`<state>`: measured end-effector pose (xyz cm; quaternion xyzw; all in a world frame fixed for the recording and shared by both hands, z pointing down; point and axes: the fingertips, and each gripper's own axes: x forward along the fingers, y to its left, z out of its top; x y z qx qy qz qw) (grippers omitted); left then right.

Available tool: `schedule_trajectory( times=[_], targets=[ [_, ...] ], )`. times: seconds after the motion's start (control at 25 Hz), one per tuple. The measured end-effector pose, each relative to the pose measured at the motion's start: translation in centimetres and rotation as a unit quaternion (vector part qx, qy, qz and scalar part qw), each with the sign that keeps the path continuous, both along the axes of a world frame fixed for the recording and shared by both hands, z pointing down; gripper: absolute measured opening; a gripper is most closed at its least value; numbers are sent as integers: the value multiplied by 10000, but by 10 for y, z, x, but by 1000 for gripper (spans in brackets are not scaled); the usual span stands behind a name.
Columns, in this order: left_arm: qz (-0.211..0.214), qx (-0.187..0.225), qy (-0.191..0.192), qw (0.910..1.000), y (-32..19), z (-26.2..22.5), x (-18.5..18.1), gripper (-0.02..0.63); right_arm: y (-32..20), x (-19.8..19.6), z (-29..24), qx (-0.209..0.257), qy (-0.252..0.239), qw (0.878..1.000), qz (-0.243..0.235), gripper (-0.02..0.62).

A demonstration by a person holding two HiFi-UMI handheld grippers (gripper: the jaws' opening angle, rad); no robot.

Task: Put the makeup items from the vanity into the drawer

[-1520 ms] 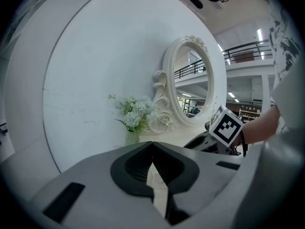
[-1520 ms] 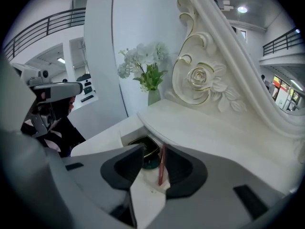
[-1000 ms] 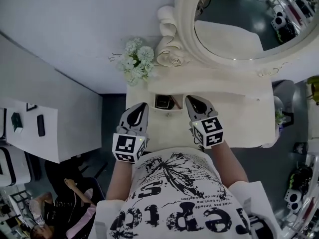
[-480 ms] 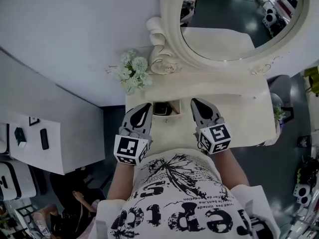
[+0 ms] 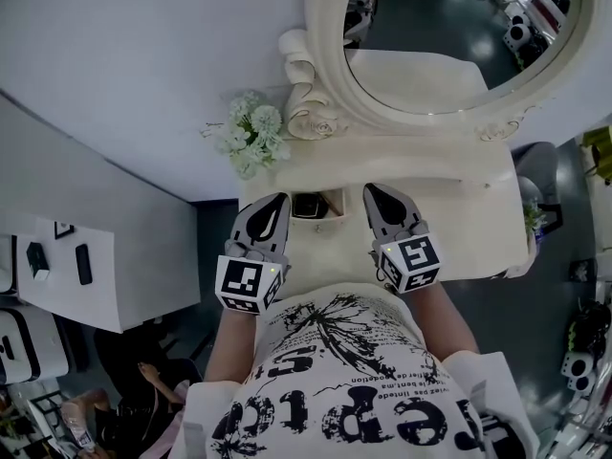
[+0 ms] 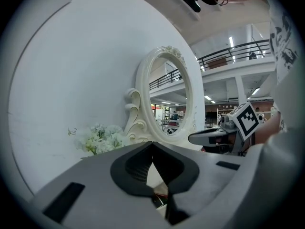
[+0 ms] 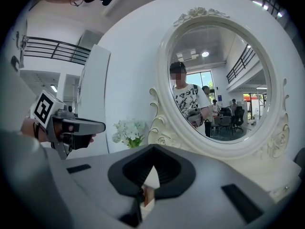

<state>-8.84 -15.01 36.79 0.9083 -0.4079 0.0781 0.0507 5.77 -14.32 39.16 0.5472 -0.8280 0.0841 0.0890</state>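
You stand at a staged vanity worktop (image 5: 459,208), oval mirror (image 5: 449,46) and flowers (image 5: 251,137), inside a big open hall with balcony railings (image 6: 238,52).

Right gripper (image 7: 151,149) near, jaws together, left gripper (image 7: 97,126) at left, white flowers (image 7: 129,131) beyond, ornate white oval mirror (image 7: 219,80) far right, person (image 7: 188,101) reflected in it

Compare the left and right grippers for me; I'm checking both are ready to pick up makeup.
The left gripper hangs at the vanity's left edge; the right gripper hangs over its middle. The left gripper slants rightward, the right gripper leftward. Both are shut and empty, flanking a dark square item.
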Motion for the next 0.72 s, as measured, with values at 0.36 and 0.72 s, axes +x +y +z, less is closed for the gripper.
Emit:
schedule_trajectory(
  times=[0.36, 0.72],
  targets=[
    [-92, -25, -14, 10000, 2, 1, -1, 20, 4, 2, -7, 188, -42, 9998, 45, 17],
    [-142, -52, 22, 9999, 5, 3, -2, 19, 7, 5, -1, 94, -96, 9999, 31, 17]
  ],
)
